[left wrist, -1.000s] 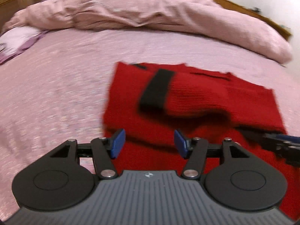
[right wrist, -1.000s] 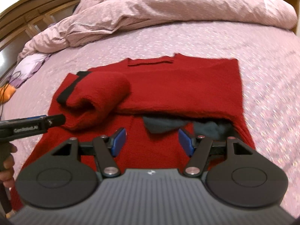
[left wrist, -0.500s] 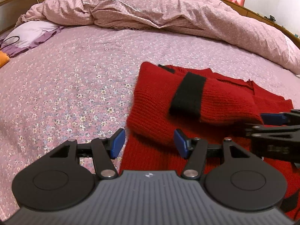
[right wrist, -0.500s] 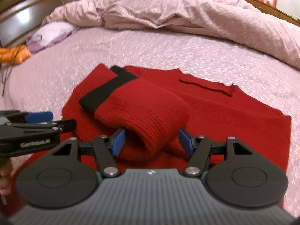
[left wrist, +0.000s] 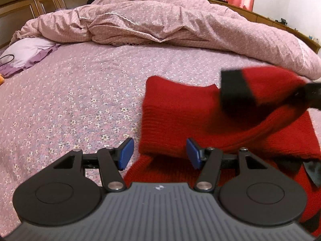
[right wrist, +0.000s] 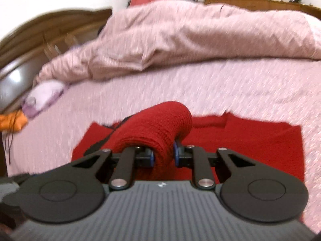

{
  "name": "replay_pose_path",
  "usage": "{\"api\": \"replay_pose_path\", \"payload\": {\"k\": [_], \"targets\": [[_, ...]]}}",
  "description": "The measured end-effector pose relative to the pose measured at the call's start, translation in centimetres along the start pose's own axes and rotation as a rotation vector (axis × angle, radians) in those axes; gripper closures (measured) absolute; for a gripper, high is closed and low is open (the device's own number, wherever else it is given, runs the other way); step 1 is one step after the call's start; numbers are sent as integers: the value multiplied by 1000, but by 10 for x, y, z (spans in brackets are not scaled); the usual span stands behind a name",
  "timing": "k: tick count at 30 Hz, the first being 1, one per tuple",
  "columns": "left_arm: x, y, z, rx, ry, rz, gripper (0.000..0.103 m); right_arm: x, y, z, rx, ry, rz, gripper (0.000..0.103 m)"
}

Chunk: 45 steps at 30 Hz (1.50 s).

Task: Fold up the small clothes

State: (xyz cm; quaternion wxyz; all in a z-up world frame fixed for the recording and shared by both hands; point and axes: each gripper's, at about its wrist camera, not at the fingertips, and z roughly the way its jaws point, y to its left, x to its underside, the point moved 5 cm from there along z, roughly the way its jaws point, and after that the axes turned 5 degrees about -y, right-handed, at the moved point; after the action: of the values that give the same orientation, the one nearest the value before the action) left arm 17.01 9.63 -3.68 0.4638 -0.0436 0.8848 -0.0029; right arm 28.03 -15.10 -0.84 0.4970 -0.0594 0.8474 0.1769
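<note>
A small red knit sweater (left wrist: 176, 120) lies on the pink flowered bedspread (left wrist: 80, 100). Its sleeve (left wrist: 266, 88), with a black cuff (left wrist: 234, 88), is lifted off the body. My right gripper (right wrist: 163, 156) is shut on the sleeve (right wrist: 158, 128) and holds it above the flat sweater body (right wrist: 250, 138). My left gripper (left wrist: 159, 154) is open and empty, low over the sweater's left edge. In the left wrist view the right gripper (left wrist: 313, 92) shows only as a dark blur at the right edge.
A rumpled pink duvet (left wrist: 170, 20) is heaped across the far side of the bed. A lilac pillow (left wrist: 26, 50) and an orange cloth (right wrist: 12, 122) lie at the far left. A wooden headboard (right wrist: 40, 30) stands behind.
My right gripper has shut on the red sleeve and lifted it off the sweater. My left gripper has stayed open and shifted left along the sweater's edge.
</note>
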Motion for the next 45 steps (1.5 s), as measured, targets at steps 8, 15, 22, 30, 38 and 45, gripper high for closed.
{"api": "replay_pose_path", "payload": {"k": [8, 15, 22, 30, 38, 45], "targets": [[9, -15, 22, 25, 39, 11, 40, 35, -57, 18, 69, 95, 171, 79], [9, -18, 22, 10, 29, 43, 40, 44, -64, 10, 181, 78, 110, 43], [7, -18, 23, 7, 27, 48, 40, 28, -86, -2, 259, 4, 156, 41], [7, -19, 22, -4, 29, 56, 40, 38, -108, -31, 325, -5, 199, 41], [-5, -21, 6, -13, -3, 88, 40, 46, -127, -64, 312, 11, 198, 41], [-22, -32, 0, 14, -43, 99, 40, 27, -149, -81, 334, -29, 161, 41]]}}
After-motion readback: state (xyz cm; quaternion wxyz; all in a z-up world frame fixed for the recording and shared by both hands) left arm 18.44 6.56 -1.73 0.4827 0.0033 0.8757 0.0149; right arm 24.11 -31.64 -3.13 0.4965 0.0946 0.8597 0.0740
